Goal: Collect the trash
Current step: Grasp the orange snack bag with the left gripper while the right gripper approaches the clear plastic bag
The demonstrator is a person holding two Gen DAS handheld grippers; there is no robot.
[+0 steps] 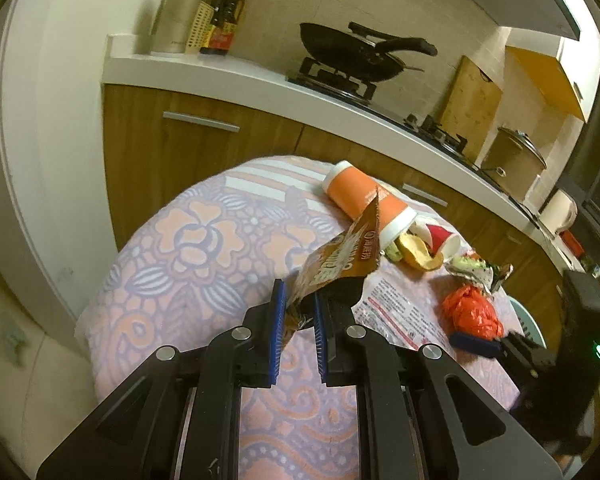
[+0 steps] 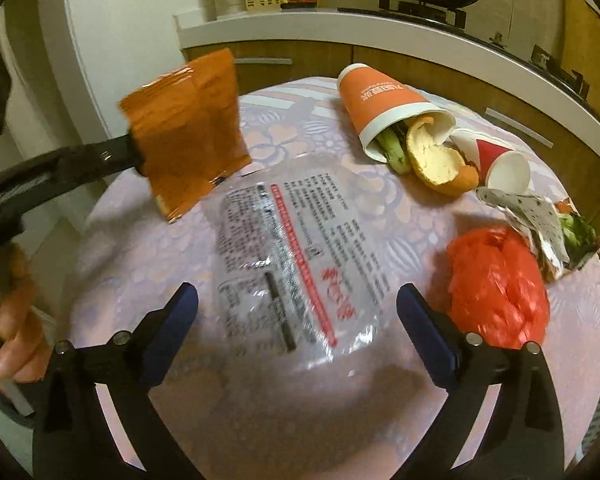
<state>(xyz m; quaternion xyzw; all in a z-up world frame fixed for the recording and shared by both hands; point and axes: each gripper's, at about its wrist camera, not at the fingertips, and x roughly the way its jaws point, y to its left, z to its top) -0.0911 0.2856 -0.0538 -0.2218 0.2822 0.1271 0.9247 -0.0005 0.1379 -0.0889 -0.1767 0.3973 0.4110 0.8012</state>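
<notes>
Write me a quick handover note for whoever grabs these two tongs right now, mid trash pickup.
Left tongs: shut on the orange snack wrapper, held above the table.
Right tongs: open, empty, over the clear printed plastic bag lying flat.
On the table: tipped orange cup with vegetable scraps and peel, small red-and-white cup, crumpled spotted wrapper, red plastic bag.
Done: wrapper lifted.
Left: bin it, then everything else. No bin clearly visible.
</notes>
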